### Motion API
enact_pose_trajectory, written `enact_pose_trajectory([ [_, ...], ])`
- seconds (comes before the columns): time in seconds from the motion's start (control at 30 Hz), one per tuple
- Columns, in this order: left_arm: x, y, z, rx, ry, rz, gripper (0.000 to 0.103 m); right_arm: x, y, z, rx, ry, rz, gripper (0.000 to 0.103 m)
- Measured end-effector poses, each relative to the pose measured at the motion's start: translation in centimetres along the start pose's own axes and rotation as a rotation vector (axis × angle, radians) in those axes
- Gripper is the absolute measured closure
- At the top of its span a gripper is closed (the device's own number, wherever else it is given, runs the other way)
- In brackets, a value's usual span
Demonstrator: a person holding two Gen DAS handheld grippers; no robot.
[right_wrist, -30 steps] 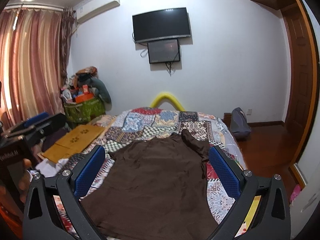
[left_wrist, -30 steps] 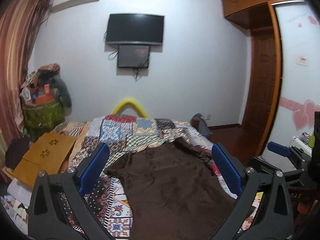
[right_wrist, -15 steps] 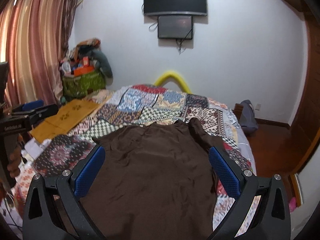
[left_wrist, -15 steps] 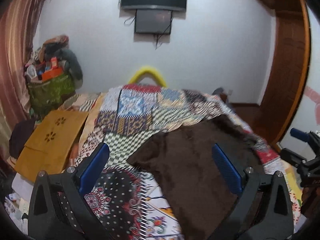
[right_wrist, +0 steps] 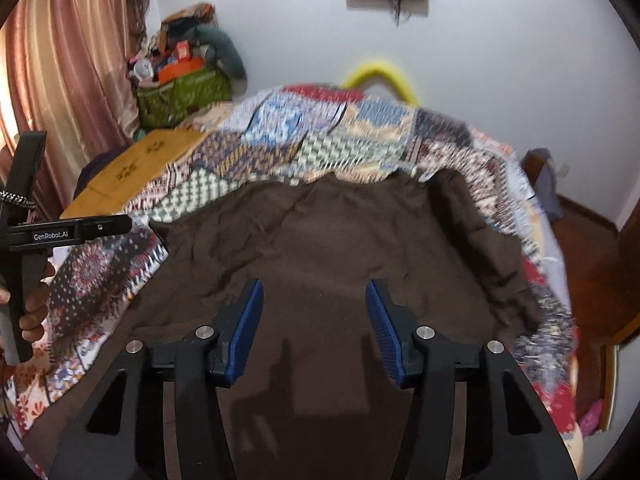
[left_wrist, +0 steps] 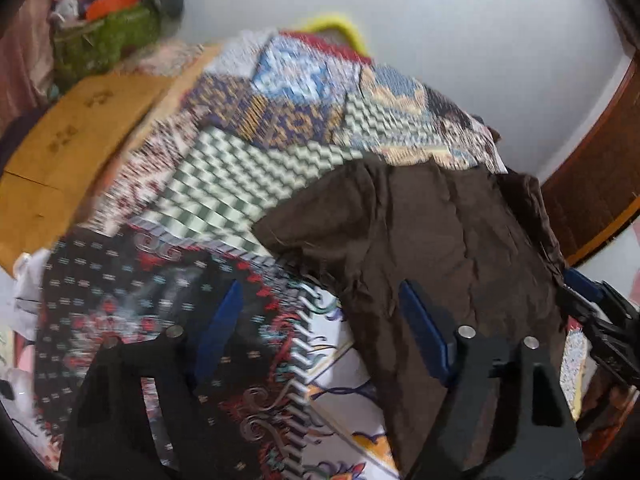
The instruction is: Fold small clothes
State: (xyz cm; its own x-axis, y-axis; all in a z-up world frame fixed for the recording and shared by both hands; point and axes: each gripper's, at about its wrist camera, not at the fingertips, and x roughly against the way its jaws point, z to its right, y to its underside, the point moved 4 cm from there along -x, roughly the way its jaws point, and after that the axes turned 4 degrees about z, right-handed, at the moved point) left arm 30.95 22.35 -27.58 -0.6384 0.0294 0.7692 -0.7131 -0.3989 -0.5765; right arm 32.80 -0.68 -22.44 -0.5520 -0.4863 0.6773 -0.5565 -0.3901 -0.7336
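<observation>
Right gripper (right_wrist: 314,320), blue-padded jaws closing, nothing gripped, pads above fabric. Left gripper (left_wrist: 320,328), jaws also closing over garment's left edge; blur hides whether pads touch cloth, probably not. Wrinkled dark brown cloth garment (right_wrist: 340,248) lies spread flat on colourful patchwork bedspread (right_wrist: 320,136). No fold made yet; all folding remains. Beyond: green basket (right_wrist: 180,96), white wall.

A dark brown shirt (right_wrist: 340,248) lies spread flat and lightly wrinkled across a patchwork bedspread (right_wrist: 320,136), filling the centre and lower frame of the right wrist view; one short sleeve (right_wrist: 500,264) reaches toward the right edge of the frame.
</observation>
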Motion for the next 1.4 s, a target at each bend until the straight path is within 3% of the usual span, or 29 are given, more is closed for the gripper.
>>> enact_pose_trajectory([
  [0.07,-1.5,0.1,0.3,0.028,0.058,-0.039,0.035,-1.2,0.1,0.1,0.022,0.004,-0.024,0.054],
  [0.23,-4.7,-0.6,0.4,0.128,0.171,-0.095,0.038,-2.5,0.3,0.4,0.037,-0.023,-0.055,0.054],
  [0.27,-5.0,-0.7,0.3,0.145,0.176,-0.099,0.04,-2.7,0.3,0.5,0.041,-0.023,-0.058,0.054],
  [0.37,-6.6,-1.6,-0.2,0.196,0.173,-0.112,0.062,-3.2,0.6,0.7,0.044,-0.027,-0.069,0.054],
  [0.4,-7.2,-1.9,-0.2,0.194,0.168,-0.123,0.069,-3.5,0.7,0.8,0.039,-0.036,-0.077,0.054],
  [0.53,-8.7,-3.0,-0.4,0.164,0.143,-0.123,0.079,-3.9,1.0,1.0,0.003,-0.072,-0.093,0.054],
  [0.6,-9.3,-3.6,-0.7,0.148,0.096,-0.12,0.094,-3.9,1.0,0.9,0.003,-0.075,-0.088,0.053],
  [0.73,-9.7,-4.4,-0.8,0.03,-0.044,-0.075,0.1,-3.8,1.2,1.2,-0.011,-0.087,-0.091,0.053],
  [0.87,-8.1,-5.0,0.8,-0.115,-0.136,0.01,0.101,-3.5,2.0,1.2,-0.012,-0.094,-0.104,0.054],
  [0.97,-5.8,-6.1,3.1,-0.172,-0.11,0.088,0.101,-3.0,2.2,1.3,-0.001,-0.076,-0.104,0.054],
  [1.07,-2.8,-6.7,7.6,-0.303,-0.071,0.201,0.101,-2.1,2.2,2.0,-0.032,-0.076,-0.086,0.054],
  [1.13,-1.8,-6.2,11.2,-0.418,-0.044,0.237,0.101,-1.2,2.1,2.5,-0.044,-0.067,-0.074,0.054],
  [1.27,-3.3,-3.7,16.7,-0.592,0.016,0.163,0.101,0.5,1.9,3.4,-0.041,-0.037,-0.053,0.053],
  [1.4,-6.9,-1.0,17.3,-0.608,0.018,-0.034,0.1,1.7,2.0,4.1,-0.041,-0.02,-0.045,0.053],
])
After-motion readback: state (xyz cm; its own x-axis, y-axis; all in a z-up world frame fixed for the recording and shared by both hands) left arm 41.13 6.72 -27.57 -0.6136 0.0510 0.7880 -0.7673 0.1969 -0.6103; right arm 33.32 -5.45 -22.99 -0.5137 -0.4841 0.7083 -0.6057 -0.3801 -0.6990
